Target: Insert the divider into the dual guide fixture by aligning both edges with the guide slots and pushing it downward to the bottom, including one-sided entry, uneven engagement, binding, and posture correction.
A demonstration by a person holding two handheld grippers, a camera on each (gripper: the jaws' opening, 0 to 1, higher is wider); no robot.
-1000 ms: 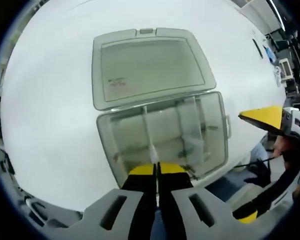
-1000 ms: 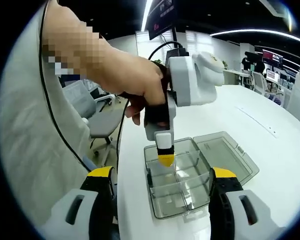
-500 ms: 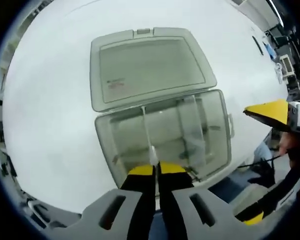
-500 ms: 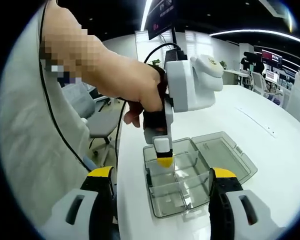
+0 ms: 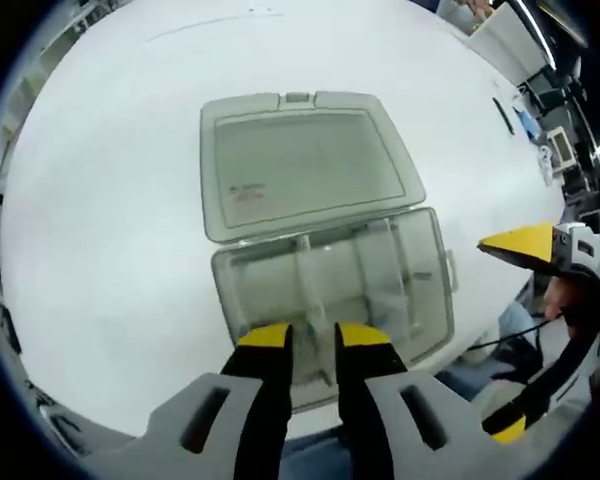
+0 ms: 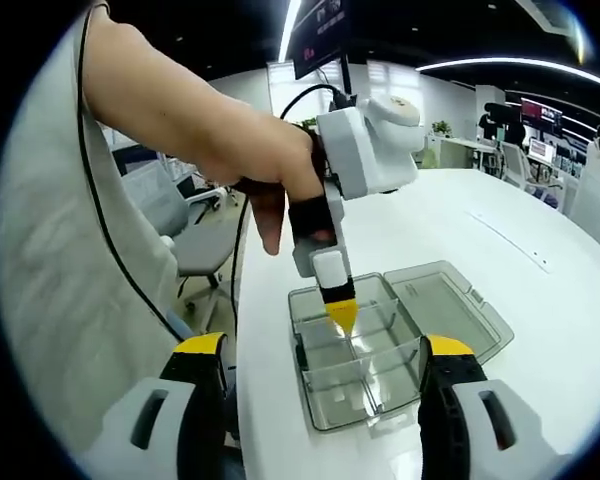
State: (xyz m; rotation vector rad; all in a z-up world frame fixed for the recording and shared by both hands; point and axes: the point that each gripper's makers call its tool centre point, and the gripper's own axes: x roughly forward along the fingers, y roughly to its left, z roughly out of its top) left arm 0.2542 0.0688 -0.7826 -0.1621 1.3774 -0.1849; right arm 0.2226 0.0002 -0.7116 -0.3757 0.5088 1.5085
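A clear plastic compartment box lies on the white table, its lid folded flat open behind it. A thin clear divider stands upright across the box, in line with the gap between my jaws; how deep it sits I cannot tell. My left gripper hovers at the box's near wall, its yellow-tipped jaws slightly parted and holding nothing. In the right gripper view a hand holds that left gripper over the box. My right gripper stands wide open, short of the box.
A second clear partition stands further right in the box. One yellow fingertip of the right gripper shows past the table's edge. A person's sleeve is at the left, with office chairs behind it.
My left jaws have parted and let go of the divider, which stays standing in the box. The left gripper has lifted and tilted a little. The right gripper has held still.
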